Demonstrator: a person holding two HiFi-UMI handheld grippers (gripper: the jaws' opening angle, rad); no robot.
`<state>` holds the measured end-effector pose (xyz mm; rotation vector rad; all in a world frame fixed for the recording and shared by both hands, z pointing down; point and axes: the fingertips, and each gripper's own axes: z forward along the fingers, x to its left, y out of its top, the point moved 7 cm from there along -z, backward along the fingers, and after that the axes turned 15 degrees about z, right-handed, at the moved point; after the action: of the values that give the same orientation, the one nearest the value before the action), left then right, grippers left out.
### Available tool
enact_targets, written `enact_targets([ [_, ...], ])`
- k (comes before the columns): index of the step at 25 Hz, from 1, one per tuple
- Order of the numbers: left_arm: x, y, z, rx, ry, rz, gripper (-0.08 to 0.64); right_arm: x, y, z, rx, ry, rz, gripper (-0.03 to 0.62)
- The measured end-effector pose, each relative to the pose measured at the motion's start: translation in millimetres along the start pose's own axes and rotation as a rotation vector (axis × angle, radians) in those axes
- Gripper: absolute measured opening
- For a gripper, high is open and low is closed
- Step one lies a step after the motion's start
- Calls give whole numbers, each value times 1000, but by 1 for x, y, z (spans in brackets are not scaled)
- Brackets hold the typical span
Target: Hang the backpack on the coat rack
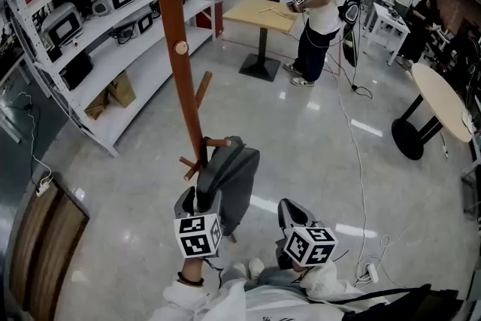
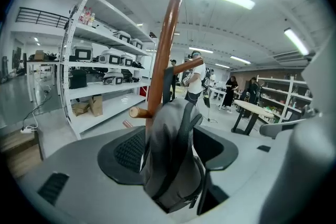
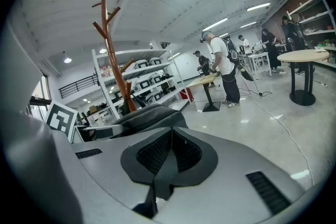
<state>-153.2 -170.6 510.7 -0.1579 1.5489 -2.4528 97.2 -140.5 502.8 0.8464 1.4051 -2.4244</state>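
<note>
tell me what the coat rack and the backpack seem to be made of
Coat rack: looks like wood with a smooth reddish-brown stain. The peg ends show paler, round-cut faces, as on dowels.
Backpack: seems to be a soft synthetic fabric, matte grey with darker straps. It sags and folds against the pole rather than keeping a stiff shape. The exact fibre cannot be told.

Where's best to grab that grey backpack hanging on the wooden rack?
Probably the backpack's narrow upper part, just below the peg, approached from the near side. It hangs edge-on there and looks thin enough for the jaws to straddle.
</note>
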Motion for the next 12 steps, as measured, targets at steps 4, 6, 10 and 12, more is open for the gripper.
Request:
enact_targets([
  [4, -1, 1, -11, -65, -23, -42, 270, 5, -4, 0, 8, 15, -6, 14],
  [6, -1, 2, -19, -89, -23, -50, 272, 7, -5, -1, 13, 24, -8, 14],
  [10, -6, 6, -33, -122, -27, -62, 273, 11, -8, 0, 23, 42, -12, 14],
  [12, -9, 3, -37, -115, -21, -62, 273, 15, -11, 1, 32, 55, -14, 14],
])
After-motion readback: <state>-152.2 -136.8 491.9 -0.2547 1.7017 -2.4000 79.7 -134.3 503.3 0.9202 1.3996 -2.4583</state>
